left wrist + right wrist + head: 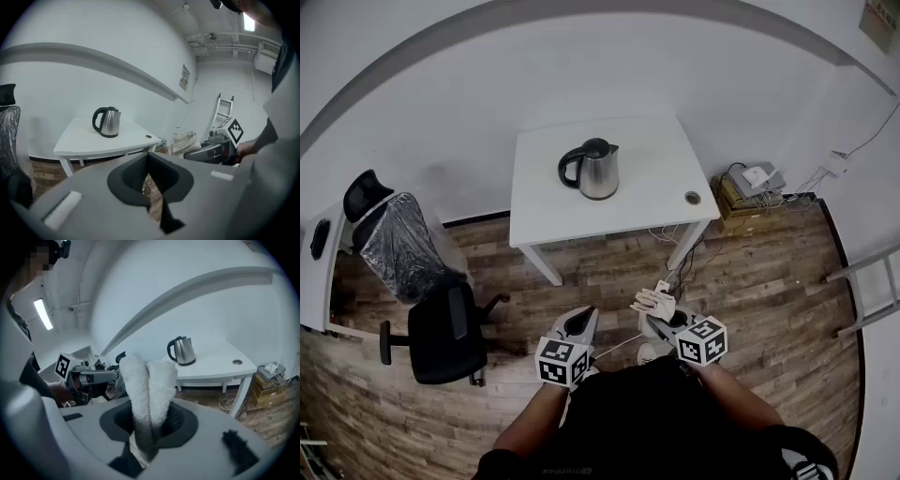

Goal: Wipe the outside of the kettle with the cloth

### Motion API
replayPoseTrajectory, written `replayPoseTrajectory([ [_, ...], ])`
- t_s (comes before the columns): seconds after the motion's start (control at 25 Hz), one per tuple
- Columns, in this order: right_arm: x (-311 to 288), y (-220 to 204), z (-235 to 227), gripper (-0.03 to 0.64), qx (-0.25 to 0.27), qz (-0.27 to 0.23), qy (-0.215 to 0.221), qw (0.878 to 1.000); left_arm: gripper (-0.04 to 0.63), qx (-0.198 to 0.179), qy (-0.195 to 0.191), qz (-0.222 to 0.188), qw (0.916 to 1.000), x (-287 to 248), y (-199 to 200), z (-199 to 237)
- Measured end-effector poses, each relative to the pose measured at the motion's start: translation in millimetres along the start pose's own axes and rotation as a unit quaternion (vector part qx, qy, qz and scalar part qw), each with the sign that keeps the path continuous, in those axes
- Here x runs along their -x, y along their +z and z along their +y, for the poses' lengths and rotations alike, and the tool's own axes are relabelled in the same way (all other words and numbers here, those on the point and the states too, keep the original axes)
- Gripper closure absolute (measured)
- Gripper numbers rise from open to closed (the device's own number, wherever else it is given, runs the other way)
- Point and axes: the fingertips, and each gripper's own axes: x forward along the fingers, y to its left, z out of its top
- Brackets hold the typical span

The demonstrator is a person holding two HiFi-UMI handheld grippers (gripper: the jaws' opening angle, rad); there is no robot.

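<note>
The kettle (591, 169) stands upright on the white table (661, 169) that is set against the wall. It is near the table's middle, with its black handle turned to the left in the head view. Nothing touches it. Both grippers are held low in front of the person, well apart from the table and over the wooden floor (769, 272).

The right gripper (653, 317) is clamped on the cloth (654, 302). In the right gripper view the white, fluffy cloth is folded into 2 thick lobes that stand up out of the jaws, and the dark pads press on it from both sides. The kettle shows beyond, just right of the cloth's top.

The left gripper (579, 317) holds nothing. In the left gripper view its 2 jaws meet at their tips, leaving only a thin slit lower down through which the floor shows. From there the kettle sits ahead and to the left, and the right gripper with the cloth is off to the right.

A black office chair (445, 333) stands to the person's left, and a second chair wrapped in clear plastic (398, 239) is beyond it. A cardboard box (750, 197) with cables sits on the floor just right of the table, and a ladder (872, 291) shows at the right edge
</note>
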Motion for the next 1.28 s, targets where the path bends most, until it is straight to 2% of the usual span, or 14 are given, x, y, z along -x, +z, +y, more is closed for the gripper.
replayPoseTrajectory([
  [0.2,16.8,16.6,-43.5,0.518,0.027,0.009,0.02,0.999,0.588,0.004,0.016,-0.006,0.9999,-43.5,13.4,-19.4],
  [0.36,24.0,22.8,-83.3,0.518,0.035,0.014,0.043,0.998,0.588,0.009,0.045,-0.019,0.9988,-72.4,28.4,-27.4],
  [0.52,21.6,27.4,-111.2,0.518,0.018,0.013,0.06,0.998,0.588,0.013,0.07,-0.004,0.9975,-78.3,26.7,-32.4],
  [0.72,-2.0,34.2,-128.4,0.518,-0.015,0.008,0.067,0.998,0.588,0.021,0.104,-0.002,0.9943,-83.0,32.2,-5.1],
  [1.0,-42.9,69.5,-160.9,0.518,0.004,0.009,0.027,1.0,0.588,0.021,0.088,-0.006,0.9959,-120.3,51.7,52.0],
  [1.12,-70.3,93.0,-163.0,0.518,0.012,0.012,0.008,1.0,0.588,0.018,0.063,-0.013,0.9978,-139.2,73.8,85.7],
  [1.28,-119.7,145.2,-160.6,0.518,0.042,0.013,-0.029,0.999,0.588,0.007,0.03,-0.013,0.9994,-153.5,110.8,148.9],
])
